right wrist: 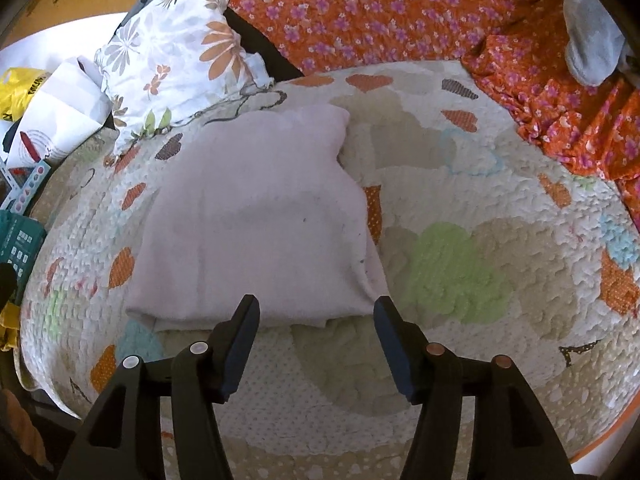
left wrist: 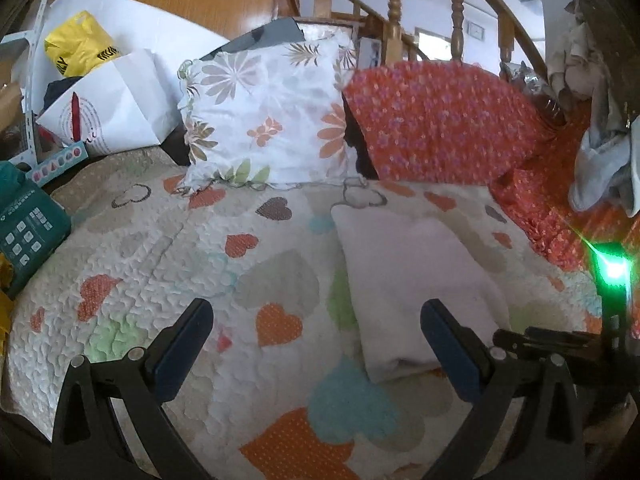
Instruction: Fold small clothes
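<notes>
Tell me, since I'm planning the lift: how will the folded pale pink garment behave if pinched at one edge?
The pale pink garment looks soft and layered, so it would probably droop and partly unfold. It seems light. On the textured quilt, pushing would likely bunch it rather than slide it.

A pale pink garment [right wrist: 256, 224] lies on a cream quilt [right wrist: 480, 320] patterned with orange, green and blue hearts.

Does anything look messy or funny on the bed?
A little. The folded pink cloth lies crooked on the heart quilt, its far corner bunched. A grey garment sits crumpled on the orange floral fabric.
</notes>
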Tool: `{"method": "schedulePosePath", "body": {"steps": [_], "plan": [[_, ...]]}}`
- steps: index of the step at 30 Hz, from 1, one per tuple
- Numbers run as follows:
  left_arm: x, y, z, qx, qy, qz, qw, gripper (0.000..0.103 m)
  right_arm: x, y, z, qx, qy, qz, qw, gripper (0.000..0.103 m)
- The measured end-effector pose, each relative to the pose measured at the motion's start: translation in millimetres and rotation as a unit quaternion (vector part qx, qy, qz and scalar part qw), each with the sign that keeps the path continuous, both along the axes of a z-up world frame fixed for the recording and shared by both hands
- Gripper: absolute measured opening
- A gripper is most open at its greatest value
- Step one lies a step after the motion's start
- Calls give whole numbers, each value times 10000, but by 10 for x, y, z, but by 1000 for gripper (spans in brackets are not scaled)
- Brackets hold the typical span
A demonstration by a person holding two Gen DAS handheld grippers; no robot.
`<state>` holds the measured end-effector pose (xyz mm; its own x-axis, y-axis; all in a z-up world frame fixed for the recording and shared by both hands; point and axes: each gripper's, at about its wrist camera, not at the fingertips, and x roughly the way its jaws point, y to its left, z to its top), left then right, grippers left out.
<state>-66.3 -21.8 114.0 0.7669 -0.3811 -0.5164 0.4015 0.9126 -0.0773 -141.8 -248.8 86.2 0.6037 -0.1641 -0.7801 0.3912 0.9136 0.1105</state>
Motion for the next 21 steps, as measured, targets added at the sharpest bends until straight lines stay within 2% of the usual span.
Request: {"method": "schedulePosePath", "body": {"steps": [2, 6, 13, 21], "plan": [[70, -30, -83, 48, 246, -76, 9997, 103, 21, 29, -28, 9, 51, 27, 10000, 67], [265, -87, -341, 161, 1066, -161, 9940, 103, 46, 78, -73, -12, 152, 95, 9998, 69], [305, -175, -535, 813, 1122, 182, 9902, 103, 63, 118, -69, -69, 207, 198, 9996, 74], [379, -245, -718, 1169, 1443, 222, 9824, 103, 93, 149, -105, -38, 310, 311, 9990, 75]]}}
